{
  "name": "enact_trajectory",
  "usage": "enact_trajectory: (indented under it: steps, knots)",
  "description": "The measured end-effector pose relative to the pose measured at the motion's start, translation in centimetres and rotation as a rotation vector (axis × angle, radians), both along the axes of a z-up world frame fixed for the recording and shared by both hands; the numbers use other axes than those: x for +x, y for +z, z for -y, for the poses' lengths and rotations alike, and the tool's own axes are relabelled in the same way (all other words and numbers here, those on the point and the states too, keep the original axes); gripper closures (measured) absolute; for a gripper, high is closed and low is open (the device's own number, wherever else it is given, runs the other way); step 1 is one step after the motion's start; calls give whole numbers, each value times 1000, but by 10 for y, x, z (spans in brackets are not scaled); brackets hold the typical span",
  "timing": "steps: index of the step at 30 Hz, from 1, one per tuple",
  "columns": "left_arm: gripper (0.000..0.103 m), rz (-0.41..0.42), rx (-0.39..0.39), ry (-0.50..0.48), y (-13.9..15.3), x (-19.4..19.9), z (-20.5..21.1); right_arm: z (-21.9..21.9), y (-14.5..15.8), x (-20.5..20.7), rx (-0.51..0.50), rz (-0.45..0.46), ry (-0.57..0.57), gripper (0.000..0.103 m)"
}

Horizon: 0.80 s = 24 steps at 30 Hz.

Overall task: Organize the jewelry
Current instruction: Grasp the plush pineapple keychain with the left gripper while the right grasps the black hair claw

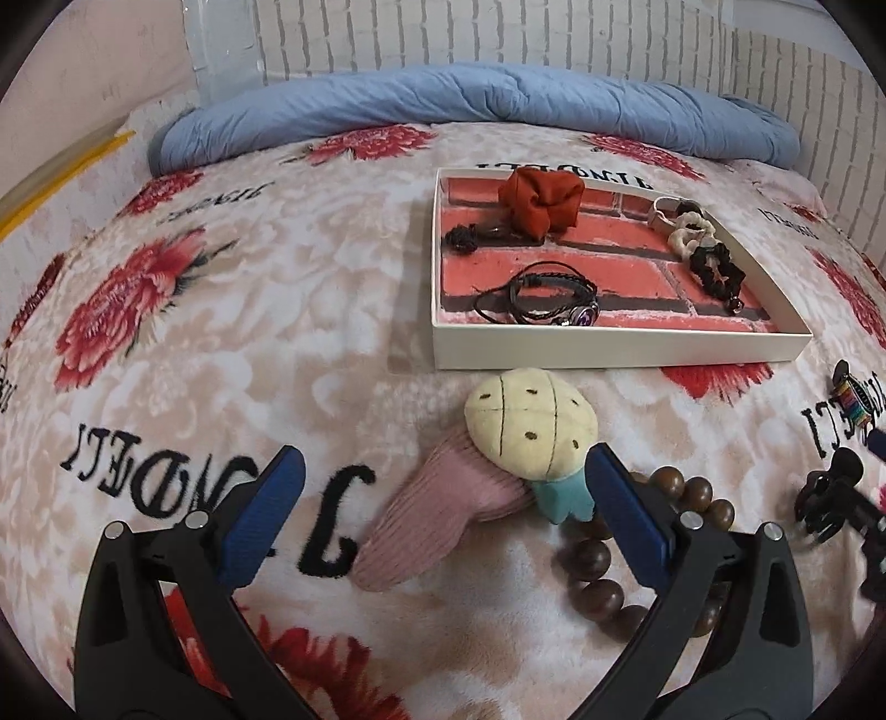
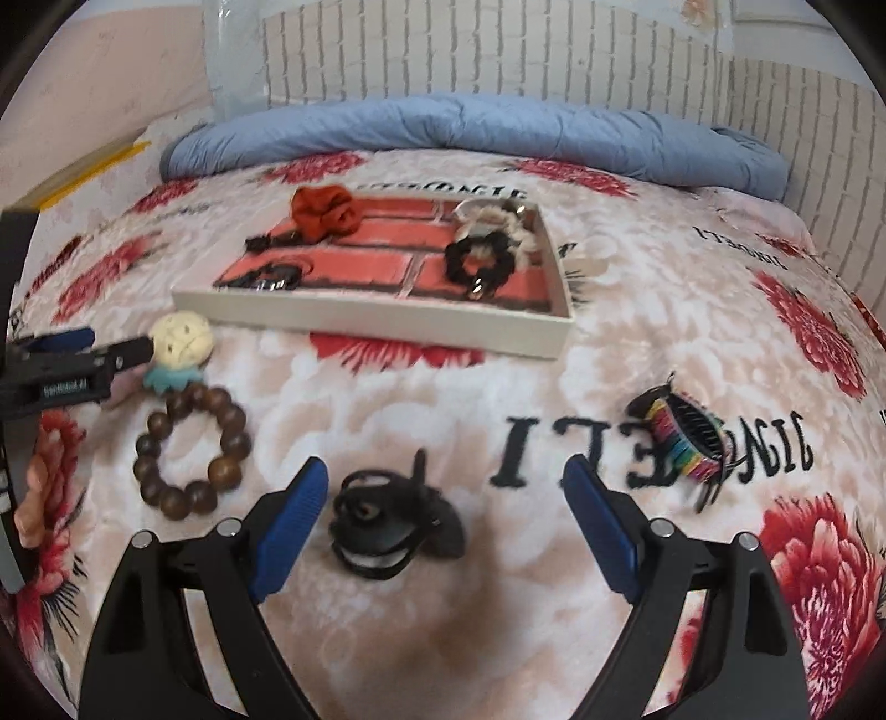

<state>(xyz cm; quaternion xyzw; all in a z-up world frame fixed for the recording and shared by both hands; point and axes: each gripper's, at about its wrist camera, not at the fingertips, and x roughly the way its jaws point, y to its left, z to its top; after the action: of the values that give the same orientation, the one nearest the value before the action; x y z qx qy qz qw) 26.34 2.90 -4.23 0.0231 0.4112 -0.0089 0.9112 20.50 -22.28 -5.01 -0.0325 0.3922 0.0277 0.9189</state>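
My right gripper point(image 2: 443, 487) wide open, nothing held. Black hair claw point(image 2: 387, 520) between my pads, well short of tray point(image 2: 387, 324). Light, rigid, springy plastic; pinch across body. Left gripper point(image 1: 443, 487) open too.

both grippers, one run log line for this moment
left gripper: open, over pink plush toy | right gripper: open, over black hair claw | tray: partly filled

Each wrist camera looks forward and downward along its own claw, close above the bed point(image 1: 221, 288); both views share the tray point(image 1: 609, 346), the bead bracelet point(image 2: 191, 448) and the far brick-pattern wall point(image 2: 498, 50).
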Motion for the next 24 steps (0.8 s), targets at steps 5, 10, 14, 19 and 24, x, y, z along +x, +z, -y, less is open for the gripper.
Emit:
enact_trajectory:
  steps: [5,10,14,19,24]
  knots:
    - [5,10,-13,-21,2,3,6,-2,-7,2,-15,-22,-3,18]
    - [5,-2,9,-31,-3,15,15,-4,-13,4,-22,-38,-3,18]
    - [5,-6,12,-39,-7,23,18,-6,-16,6,-26,-52,9,18]
    - [7,-25,33,-51,-16,28,22,-7,-20,8,-28,-66,10,20]
    - [20,-43,-20,-79,-19,30,19,-9,-20,7,-28,-66,24,34]
